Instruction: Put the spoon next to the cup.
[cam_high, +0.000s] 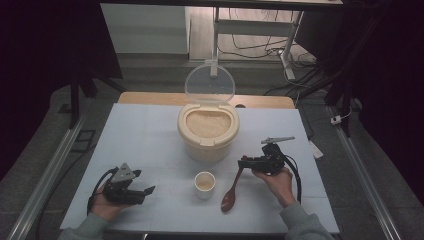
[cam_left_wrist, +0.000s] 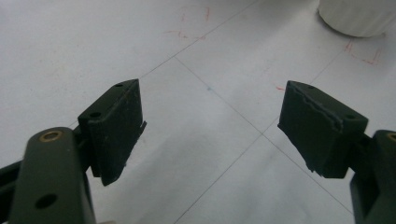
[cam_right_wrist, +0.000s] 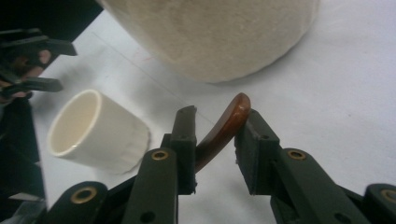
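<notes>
Spoon (cam_high: 231, 192), brown and wooden, lay with its bowl on the white table (cam_high: 140, 145) just right of the small white cup (cam_high: 204, 184), its handle tip rising between the jaws of the right gripper (cam_high: 243, 163). We noted those jaws parted slightly around the handle (cam_right_wrist: 223, 130), one pad touching, no firm pinch. Left gripper (cam_high: 148, 190) rested spread wide and empty over bare table. Open rice container (cam_high: 208, 131) stood behind the cup.
</notes>
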